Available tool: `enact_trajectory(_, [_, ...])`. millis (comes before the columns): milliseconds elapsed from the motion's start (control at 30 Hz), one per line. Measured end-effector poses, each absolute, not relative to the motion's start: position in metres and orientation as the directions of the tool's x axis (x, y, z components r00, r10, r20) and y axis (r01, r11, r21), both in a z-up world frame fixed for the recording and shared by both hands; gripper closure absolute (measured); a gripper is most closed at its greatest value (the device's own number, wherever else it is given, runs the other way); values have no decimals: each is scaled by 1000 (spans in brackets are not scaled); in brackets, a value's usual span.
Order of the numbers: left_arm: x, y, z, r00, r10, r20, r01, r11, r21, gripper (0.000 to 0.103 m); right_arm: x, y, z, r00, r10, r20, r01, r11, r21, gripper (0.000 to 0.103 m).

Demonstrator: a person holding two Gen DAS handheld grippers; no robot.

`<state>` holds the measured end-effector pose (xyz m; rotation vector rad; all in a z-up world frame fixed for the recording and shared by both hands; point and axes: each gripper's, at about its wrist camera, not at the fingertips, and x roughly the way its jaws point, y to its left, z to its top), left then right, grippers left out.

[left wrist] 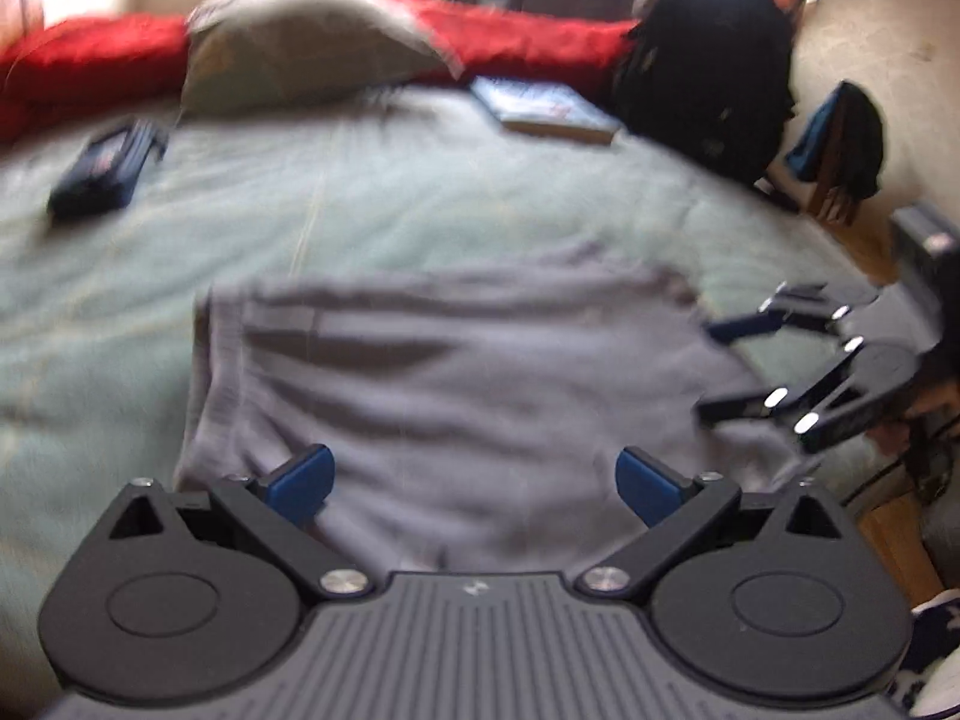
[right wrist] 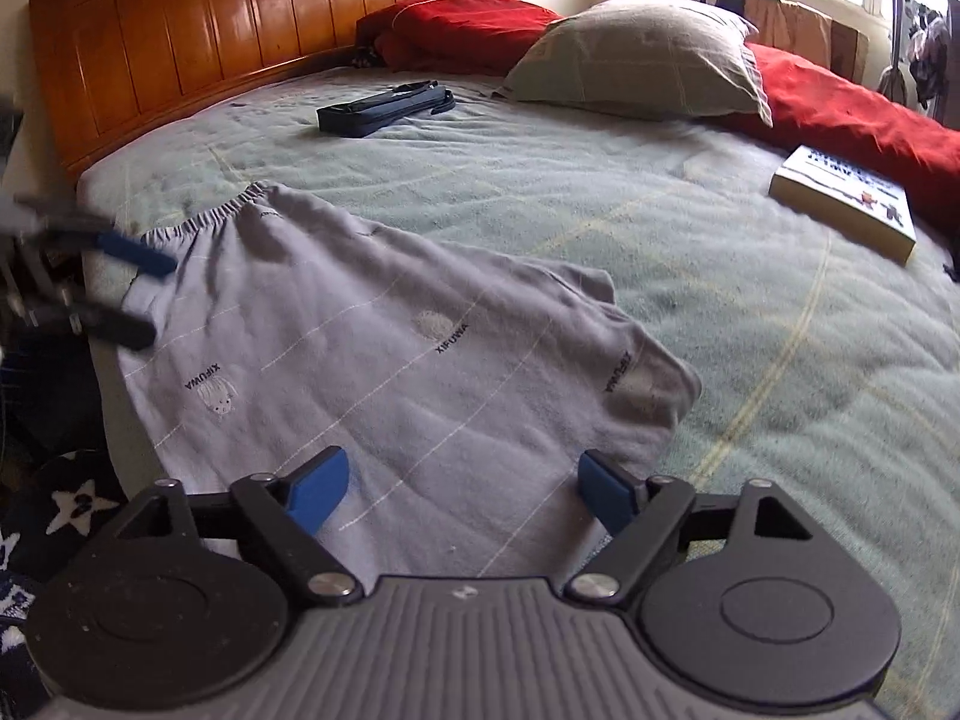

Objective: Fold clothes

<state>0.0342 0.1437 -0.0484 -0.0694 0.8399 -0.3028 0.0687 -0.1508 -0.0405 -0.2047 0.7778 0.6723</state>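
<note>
Your right claw [right wrist: 462,489] hangs spread wide over the near hem of the grey shorts [right wrist: 384,360], blue fingertips [right wrist: 318,489] clear of the cloth, nothing gripped. Your left claw [left wrist: 474,480] is released too, poised above the same shorts, blurred in its own view. Those shorts lie flat on the green bed cover [right wrist: 600,180], elastic waistband toward the wooden headboard [right wrist: 240,18], leg ends toward the book [right wrist: 846,204]. Beyond the shorts you have a dark pouch [right wrist: 384,105], a beige pillow [right wrist: 642,54] and a red blanket [right wrist: 852,108].
</note>
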Motion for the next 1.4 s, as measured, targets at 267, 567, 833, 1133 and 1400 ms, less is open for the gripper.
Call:
enact_trajectory(267, [18,141,-36,652,-269,-709,244,960,-140,3,68,-149,-41,529,475,-704,-608,790,76,13])
enact_trajectory(567, [13,143,-50,631,-222,-743,197,973,-123,3,37,-167,-23,583,456,-673,-548,832,89,10])
enact_trajectory(833, [17,129,-40,664,-243,-707,234,966,-113,3,-4,-163,-25,495,577,-649,-601,767,223,8])
enact_trajectory(1133, [19,145,-35,670,-279,-688,187,960,-208,3,5,-182,-29,457,625,-633,-503,768,396,2])
enact_trajectory(1400, [58,158,-46,643,-298,-706,132,951,-281,3,29,-171,-23,451,650,-612,-496,752,434,0])
